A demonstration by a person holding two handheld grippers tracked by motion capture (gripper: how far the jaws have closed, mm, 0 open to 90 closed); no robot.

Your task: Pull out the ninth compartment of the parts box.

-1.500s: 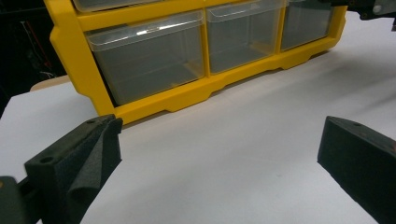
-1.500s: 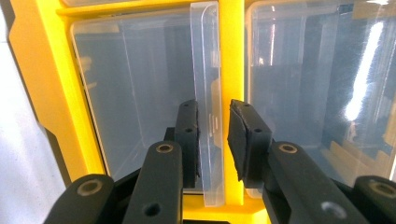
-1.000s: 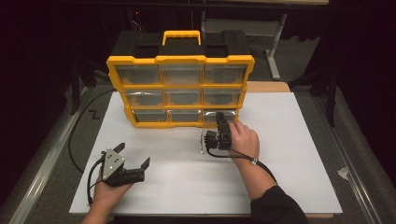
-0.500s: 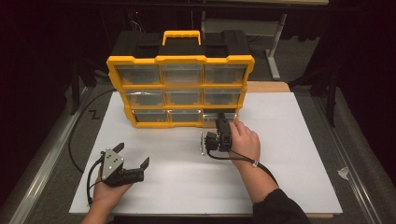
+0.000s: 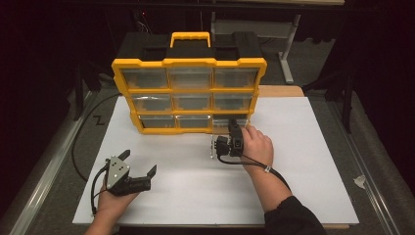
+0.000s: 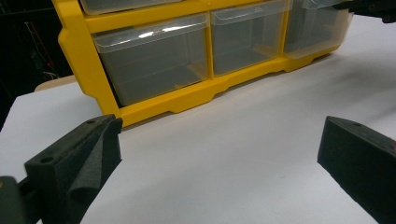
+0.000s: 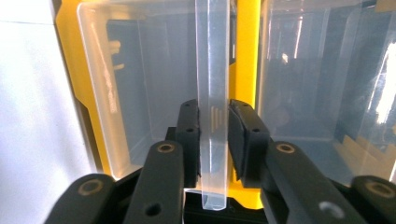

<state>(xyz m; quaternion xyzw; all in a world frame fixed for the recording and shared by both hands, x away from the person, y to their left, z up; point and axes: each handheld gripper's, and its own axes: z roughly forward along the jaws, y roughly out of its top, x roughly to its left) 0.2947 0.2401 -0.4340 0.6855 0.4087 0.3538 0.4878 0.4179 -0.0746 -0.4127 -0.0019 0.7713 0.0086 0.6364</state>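
Presently, the fingers (image 7: pixel 240 135) of the right gripper (image 5: pixel 234 133) are clenched on the clear pull tab (image 7: pixel 212 102) of the bottom-right drawer (image 5: pixel 231 123) of the yellow organizer (image 5: pixel 188 95). In the right gripper view, the tab is seen pinched between both pads, running upright across the frame. The right hand (image 5: pixel 257 147) is positioned just in front of the organizer's lower right corner.

The fingers (image 6: pixel 79 158) of the left gripper (image 5: pixel 134 171) are spread wide apart and nothing is held. This gripper is held by the left hand (image 5: pixel 110 200) low over the white table (image 5: pixel 303 147), well apart from the organizer, and is aimed toward its bottom row of clear drawers (image 6: pixel 154 60). The organizer is set upright at the far middle of the table.
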